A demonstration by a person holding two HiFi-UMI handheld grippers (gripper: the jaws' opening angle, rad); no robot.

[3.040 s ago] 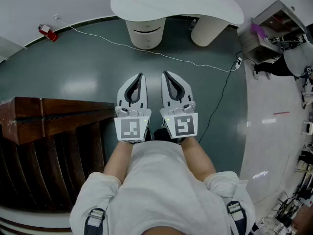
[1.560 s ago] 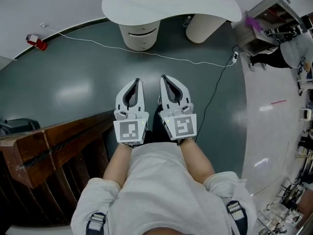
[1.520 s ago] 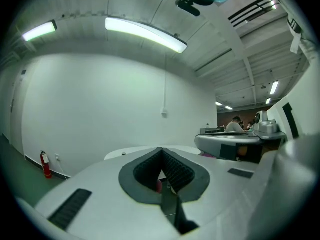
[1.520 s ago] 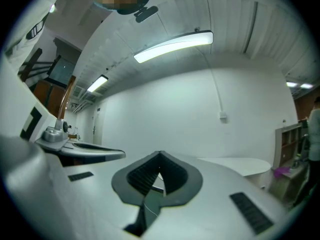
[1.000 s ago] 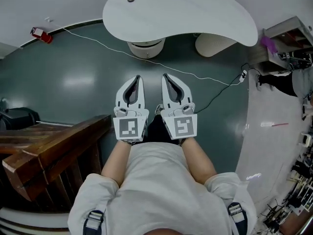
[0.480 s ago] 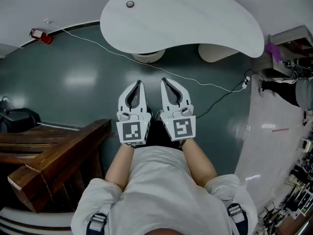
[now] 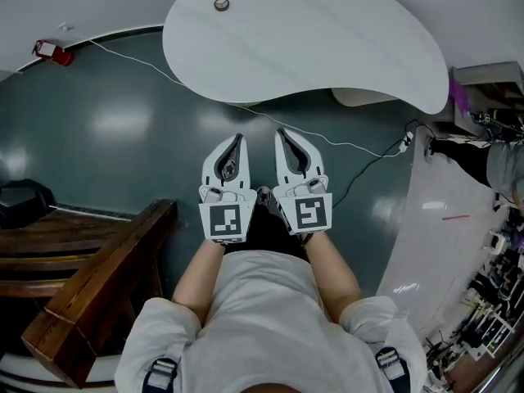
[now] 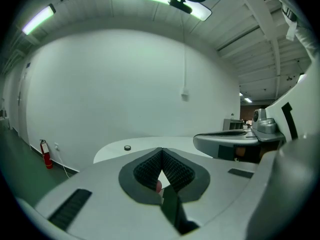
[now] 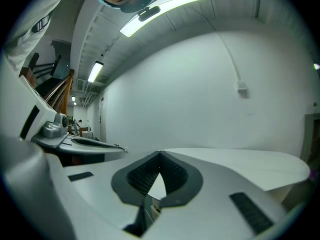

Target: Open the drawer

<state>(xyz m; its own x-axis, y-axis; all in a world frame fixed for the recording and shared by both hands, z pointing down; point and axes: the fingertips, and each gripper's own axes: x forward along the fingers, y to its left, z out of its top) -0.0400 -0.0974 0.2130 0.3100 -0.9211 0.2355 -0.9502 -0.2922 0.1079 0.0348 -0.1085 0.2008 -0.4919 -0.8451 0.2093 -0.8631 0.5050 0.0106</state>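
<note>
Both grippers are held side by side at waist height above the dark green floor. My left gripper (image 7: 238, 137) is shut with nothing in it, and in the left gripper view its tips (image 8: 161, 150) meet. My right gripper (image 7: 281, 131) is also shut and empty, tips together (image 9: 160, 154). Just ahead of them lies a white curved tabletop (image 7: 311, 39) with a small dark round thing (image 7: 222, 5) on it. No drawer shows in any view now; the tabletop hides whatever stands beneath it except a bit of a pale leg (image 7: 360, 97).
A dark wooden piece of furniture (image 7: 98, 285) stands at the lower left. A white cable (image 7: 344, 143) trails across the floor under the table. A red extinguisher (image 7: 47, 51) sits by the far wall. White panels (image 7: 442, 219) and a cluttered shelf (image 7: 491, 97) are at the right.
The view has come closer to the white table, whose top now covers the round drawer pedestal seen before. Both grippers sit slightly lower in the picture and stay shut.
</note>
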